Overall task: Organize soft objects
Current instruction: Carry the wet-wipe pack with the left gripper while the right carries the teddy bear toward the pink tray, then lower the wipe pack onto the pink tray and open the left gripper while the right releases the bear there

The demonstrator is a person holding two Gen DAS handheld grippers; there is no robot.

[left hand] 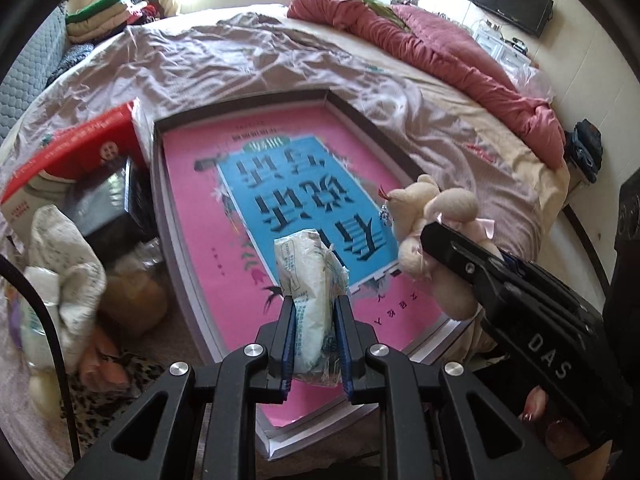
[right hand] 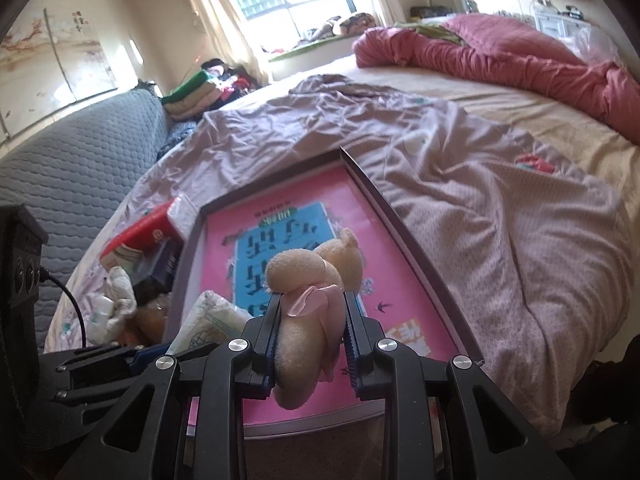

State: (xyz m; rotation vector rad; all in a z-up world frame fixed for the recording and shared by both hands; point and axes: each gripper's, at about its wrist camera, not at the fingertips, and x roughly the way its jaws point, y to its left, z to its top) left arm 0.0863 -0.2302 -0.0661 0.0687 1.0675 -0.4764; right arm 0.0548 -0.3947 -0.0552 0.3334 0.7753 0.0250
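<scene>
Holding a white plastic-wrapped packet point(left hand: 310, 280), the left gripper point(left hand: 316, 312) has its blue pads pressed narrow against the packet's sides. The packet hangs over the near part of a shallow box point(left hand: 240, 120) lying on the bed. The right gripper point(right hand: 310, 320) clamps a cream plush toy point(right hand: 304, 280) with a pink ribbon bow, jaws part-way in and squeezing its body. In the left wrist view the toy point(left hand: 424, 216) sits at the box's right edge, above it.

Surroundings: the box holds a pink sheet with a blue panel of large dark characters, upside down from both cameras and not readable to me. Small print on the packet is too fine to read. The right gripper's body carries the letters "DAS" in the left wrist view.

Left of the box lies a crowded pile: a red and white carton point(left hand: 76, 156), a dark box point(left hand: 108, 204), a pale printed cloth point(left hand: 64, 264), leopard-print fabric point(left hand: 108, 392). A black cable point(left hand: 48, 320) runs across this side. Wrinkled mauve sheet point(right hand: 460, 184) covers the bed; a rolled pink quilt point(right hand: 500, 56) lies at the far side. Grey quilted sofa point(right hand: 80, 152) stands left, folded clothes point(right hand: 196, 88) beyond it, a black screen point(left hand: 508, 0) on the far wall.
</scene>
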